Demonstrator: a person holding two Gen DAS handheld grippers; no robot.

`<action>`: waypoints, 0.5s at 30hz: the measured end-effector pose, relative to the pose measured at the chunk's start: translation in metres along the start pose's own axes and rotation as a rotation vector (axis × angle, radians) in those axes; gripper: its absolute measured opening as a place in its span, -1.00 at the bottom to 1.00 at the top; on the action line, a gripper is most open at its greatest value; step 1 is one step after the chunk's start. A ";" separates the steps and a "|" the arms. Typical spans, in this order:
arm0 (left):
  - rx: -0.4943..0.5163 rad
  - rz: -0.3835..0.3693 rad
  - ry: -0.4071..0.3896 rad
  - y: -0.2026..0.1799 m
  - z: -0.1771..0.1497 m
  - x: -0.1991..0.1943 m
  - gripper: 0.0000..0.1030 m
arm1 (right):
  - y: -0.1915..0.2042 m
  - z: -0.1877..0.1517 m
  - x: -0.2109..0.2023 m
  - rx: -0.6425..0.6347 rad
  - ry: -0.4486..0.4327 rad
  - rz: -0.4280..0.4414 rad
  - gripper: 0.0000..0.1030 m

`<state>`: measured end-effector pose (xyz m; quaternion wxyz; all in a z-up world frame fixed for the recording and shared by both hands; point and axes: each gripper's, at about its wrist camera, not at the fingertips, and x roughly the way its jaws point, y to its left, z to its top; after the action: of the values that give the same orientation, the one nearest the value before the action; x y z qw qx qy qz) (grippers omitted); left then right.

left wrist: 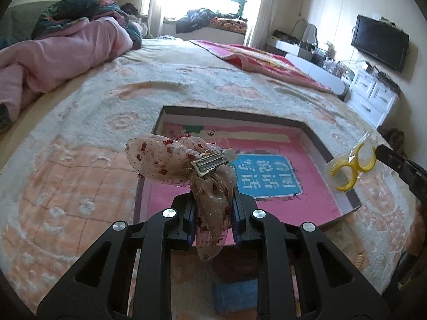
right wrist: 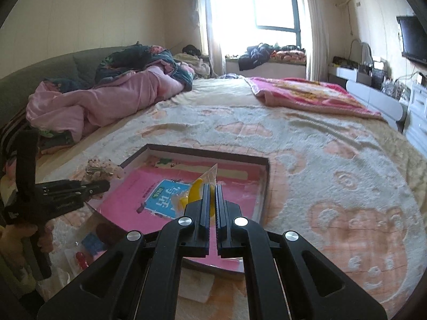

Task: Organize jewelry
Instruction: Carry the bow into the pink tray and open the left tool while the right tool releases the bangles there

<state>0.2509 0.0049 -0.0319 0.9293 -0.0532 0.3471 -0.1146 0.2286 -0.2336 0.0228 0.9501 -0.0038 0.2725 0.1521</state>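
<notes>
The fabric bow clip [left wrist: 184, 160] hangs over the pink-lined box [left wrist: 315, 136], pinched by its tail in the left hand-held gripper [left wrist: 213, 218]; it could slip. At three o'clock, the right hand-held gripper [right wrist: 212, 208] nips the bagged yellow earrings [right wrist: 194, 189]; thin plastic may slide free onto the bed [right wrist: 333, 160].

A bed [right wrist: 333, 160] with a cream and peach blanket fills the room. A pink quilt [right wrist: 106, 98] lies bunched along its far left side, and a pink throw [right wrist: 307, 90] lies at its far right. Behind it stands a bright window [right wrist: 256, 2]. A television [left wrist: 380, 42] hangs above white drawers [left wrist: 373, 96].
</notes>
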 end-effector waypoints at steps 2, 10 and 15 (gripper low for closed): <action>-0.003 -0.002 0.014 0.001 -0.001 0.005 -0.73 | 0.001 -0.001 0.007 0.009 0.014 0.008 -0.94; -0.003 -0.012 0.054 0.006 -0.009 0.018 -0.58 | 0.009 -0.013 0.034 0.032 0.088 0.012 -0.94; 0.000 -0.012 0.056 0.007 -0.012 0.017 -0.38 | 0.002 -0.025 0.041 0.045 0.133 -0.048 -0.94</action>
<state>0.2572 0.0067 -0.0527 0.9185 -0.0523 0.3725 -0.1216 0.2485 -0.2217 -0.0197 0.9331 0.0010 0.3380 0.1224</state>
